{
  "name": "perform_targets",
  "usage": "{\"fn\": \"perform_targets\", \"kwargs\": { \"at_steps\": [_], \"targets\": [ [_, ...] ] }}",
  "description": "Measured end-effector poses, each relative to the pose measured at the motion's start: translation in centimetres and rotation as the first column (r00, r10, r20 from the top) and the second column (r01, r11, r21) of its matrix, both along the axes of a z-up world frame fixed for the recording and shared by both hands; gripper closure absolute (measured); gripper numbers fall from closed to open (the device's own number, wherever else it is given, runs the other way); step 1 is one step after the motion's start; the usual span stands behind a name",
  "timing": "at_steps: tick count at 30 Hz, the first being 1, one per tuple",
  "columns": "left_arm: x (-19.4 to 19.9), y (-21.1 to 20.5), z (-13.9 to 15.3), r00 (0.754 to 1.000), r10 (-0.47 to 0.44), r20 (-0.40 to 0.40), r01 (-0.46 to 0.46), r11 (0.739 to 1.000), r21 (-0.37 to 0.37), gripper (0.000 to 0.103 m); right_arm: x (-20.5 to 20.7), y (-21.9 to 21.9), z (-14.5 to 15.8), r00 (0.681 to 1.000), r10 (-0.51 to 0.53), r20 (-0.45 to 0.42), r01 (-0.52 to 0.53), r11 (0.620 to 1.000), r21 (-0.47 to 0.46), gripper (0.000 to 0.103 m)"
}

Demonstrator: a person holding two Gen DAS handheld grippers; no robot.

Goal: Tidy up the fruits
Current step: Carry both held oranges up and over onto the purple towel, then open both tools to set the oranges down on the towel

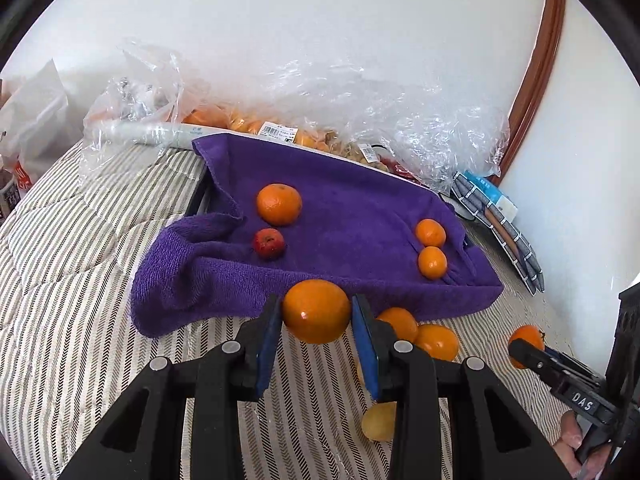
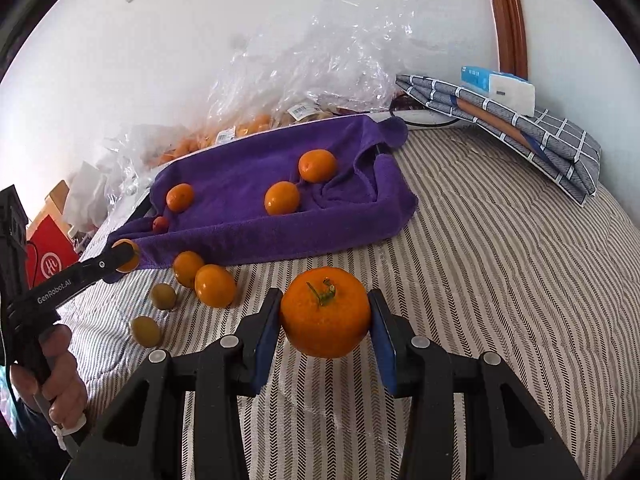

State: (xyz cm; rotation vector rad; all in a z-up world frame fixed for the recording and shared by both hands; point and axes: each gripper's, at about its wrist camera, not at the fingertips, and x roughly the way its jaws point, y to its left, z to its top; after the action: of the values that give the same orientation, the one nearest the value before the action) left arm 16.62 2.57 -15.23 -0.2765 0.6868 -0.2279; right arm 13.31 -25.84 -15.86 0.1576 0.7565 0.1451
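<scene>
The left gripper is clamped on a smooth orange, its blue pads pressing both sides, held above the striped bedcover just in front of the purple towel. The right gripper likewise grips a stemmed orange, stalk facing the camera, over the bedcover nearer the viewer. On the towel lie a large orange, a small red fruit and two small oranges side by side. Two more oranges, touching each other, and two yellowish-green fruits rest on the bedcover before the towel's edge. Behind the towel, clear plastic bags of fruit lie along the wall; folded checked cloth with a tissue pack on top lies to the right.
</scene>
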Motion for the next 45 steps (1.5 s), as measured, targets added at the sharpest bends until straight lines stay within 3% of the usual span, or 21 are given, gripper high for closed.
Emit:
{"fn": "perform_targets", "kwargs": {
  "at_steps": [12,23,29,36,41,45],
  "targets": [
    [-0.3,0.6,0.4,1.0,0.026,0.012,-0.026,1.0,-0.012,0.07,1.0,1.3,3.3,0.996,0.028,0.081,-0.025,0.999,-0.042,0.06],
    [0.9,1.0,2.3,0.998,0.066,0.024,-0.067,0.996,0.064,0.07,4.4,2.1,5.0,0.989,0.075,0.124,-0.068,0.996,-0.057,0.06],
    [4.0,0.4,3.7,0.998,0.051,0.044,-0.055,0.994,0.098,0.07,7.4,1.8,4.5,0.989,0.085,0.122,-0.079,0.995,-0.058,0.06],
    [8.1,-0.9,2.6,1.0,0.025,0.018,-0.027,0.995,0.1,0.069,10.1,0.8,2.4,0.994,0.072,0.08,-0.068,0.996,-0.052,0.06],
    [8.7,-1.0,1.8,1.0,0.016,0.007,-0.016,0.998,0.067,0.069,10.3,0.6,1.7,0.994,0.081,0.07,-0.078,0.996,-0.044,0.06],
    [8.5,-1.7,1.5,1.0,-0.004,0.016,0.002,0.994,0.112,0.069,10.6,0.8,1.0,0.994,0.096,0.045,-0.096,0.995,-0.011,0.06]
  ]
}}
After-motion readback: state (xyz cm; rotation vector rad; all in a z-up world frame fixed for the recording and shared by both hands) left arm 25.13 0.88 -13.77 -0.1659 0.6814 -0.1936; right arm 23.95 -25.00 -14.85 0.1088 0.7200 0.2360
